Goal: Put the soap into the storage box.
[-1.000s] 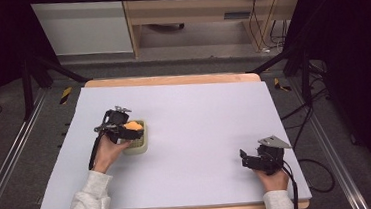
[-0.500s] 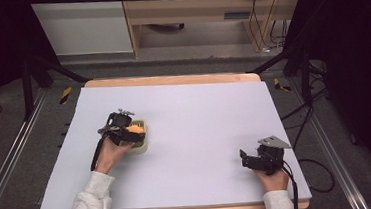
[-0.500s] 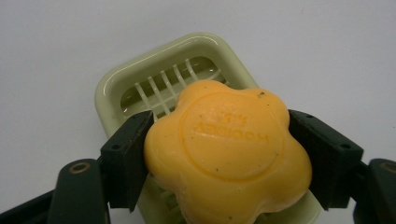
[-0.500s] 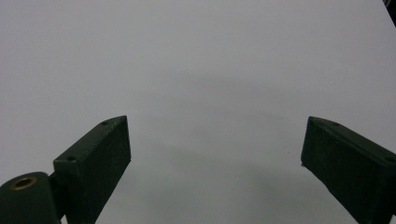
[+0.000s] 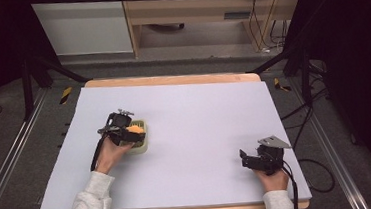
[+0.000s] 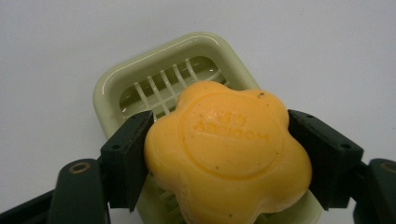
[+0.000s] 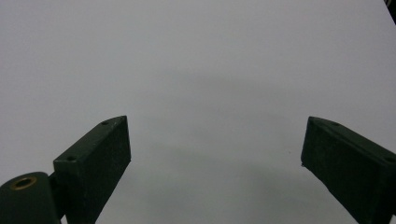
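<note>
On the left half of the pale table, the left gripper clamps a flower-shaped orange soap between its two black jaws, directly over a pale green soap dish. Whether the soap touches the dish's slats is hard to tell. Compared with a second ago, this gripper and soap have barely shifted. Well apart, near the right front corner, the right gripper rests unmoved with jaws spread wide around nothing.
</note>
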`<state>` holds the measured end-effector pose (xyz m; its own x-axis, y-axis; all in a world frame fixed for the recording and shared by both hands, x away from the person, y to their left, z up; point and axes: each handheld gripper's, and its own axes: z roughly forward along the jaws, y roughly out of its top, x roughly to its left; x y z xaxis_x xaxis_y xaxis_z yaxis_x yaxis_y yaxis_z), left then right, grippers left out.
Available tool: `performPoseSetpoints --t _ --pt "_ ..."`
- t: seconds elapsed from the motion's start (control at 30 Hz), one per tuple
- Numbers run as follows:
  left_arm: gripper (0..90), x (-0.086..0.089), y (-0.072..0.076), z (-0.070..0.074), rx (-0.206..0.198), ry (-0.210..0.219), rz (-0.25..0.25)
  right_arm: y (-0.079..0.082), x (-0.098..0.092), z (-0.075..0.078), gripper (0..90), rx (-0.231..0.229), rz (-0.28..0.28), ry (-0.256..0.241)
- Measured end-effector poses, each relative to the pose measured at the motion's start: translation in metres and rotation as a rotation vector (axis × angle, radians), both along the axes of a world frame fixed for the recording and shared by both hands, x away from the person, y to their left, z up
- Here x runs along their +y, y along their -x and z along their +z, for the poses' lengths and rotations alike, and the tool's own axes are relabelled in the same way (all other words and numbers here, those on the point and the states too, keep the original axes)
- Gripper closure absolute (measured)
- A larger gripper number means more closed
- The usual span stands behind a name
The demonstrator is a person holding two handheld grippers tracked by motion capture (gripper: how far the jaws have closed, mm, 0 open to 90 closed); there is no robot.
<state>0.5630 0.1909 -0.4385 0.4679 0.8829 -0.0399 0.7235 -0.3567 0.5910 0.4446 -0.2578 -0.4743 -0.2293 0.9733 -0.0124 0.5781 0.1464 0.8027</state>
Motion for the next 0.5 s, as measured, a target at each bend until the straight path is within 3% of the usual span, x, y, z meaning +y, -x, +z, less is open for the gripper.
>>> performPoseSetpoints --t 0.5 --pt "25.3 0.0009 -0.0007 -0.0022 0.009 -0.014 -0.003 0.0000 0.0002 0.0000 8.7 0.001 0.001 -0.001"
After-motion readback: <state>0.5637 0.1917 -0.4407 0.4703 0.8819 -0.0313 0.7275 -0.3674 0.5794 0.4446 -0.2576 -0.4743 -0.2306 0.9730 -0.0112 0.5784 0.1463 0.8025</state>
